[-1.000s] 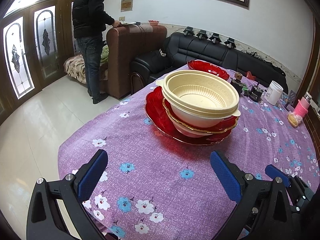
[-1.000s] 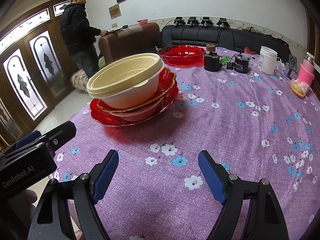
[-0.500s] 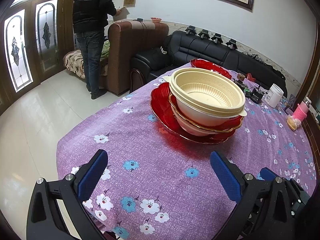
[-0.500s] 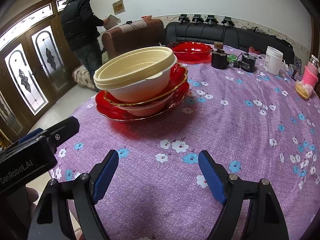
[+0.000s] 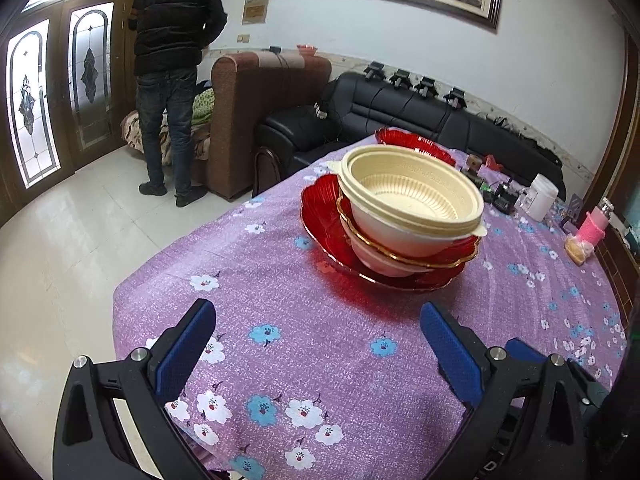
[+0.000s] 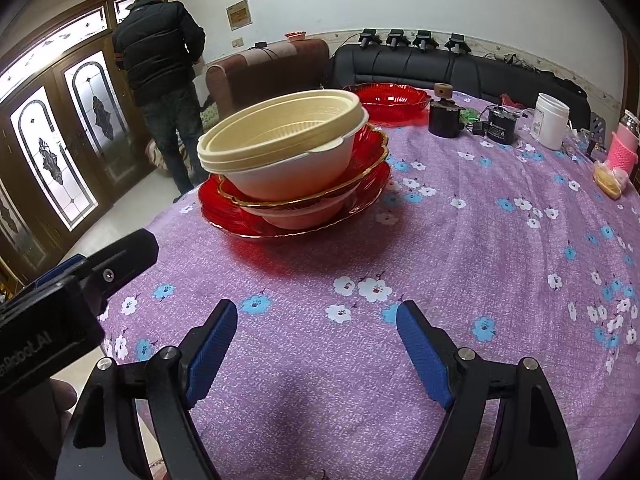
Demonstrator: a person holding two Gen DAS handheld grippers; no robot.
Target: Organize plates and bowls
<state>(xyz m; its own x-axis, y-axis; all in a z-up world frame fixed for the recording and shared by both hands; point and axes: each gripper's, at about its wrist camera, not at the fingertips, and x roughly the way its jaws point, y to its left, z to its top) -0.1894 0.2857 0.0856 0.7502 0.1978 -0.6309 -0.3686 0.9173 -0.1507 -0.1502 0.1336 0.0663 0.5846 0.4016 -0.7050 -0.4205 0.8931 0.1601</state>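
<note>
A stack stands on the purple flowered tablecloth (image 5: 312,344): a large red plate (image 5: 320,220) at the bottom, a white bowl (image 5: 380,262), a gold-rimmed red dish (image 5: 460,250), and cream bowls (image 5: 412,196) on top. The stack also shows in the right wrist view (image 6: 280,152). A second red plate (image 6: 388,96) lies farther back. My left gripper (image 5: 316,328) is open and empty, short of the stack. My right gripper (image 6: 316,328) is open and empty, near the table's front edge.
At the back right stand a black cylinder (image 6: 444,118), a black adapter (image 6: 500,124), a white jar (image 6: 552,120) and a pink cup (image 6: 624,146). A man (image 5: 172,80) stands by the brown armchair (image 5: 256,112). The table edge drops to the left.
Both grippers have drawn a little closer to the stack and shifted view slightly. The man has turned his back and moved toward the door. The stack has not moved.
</note>
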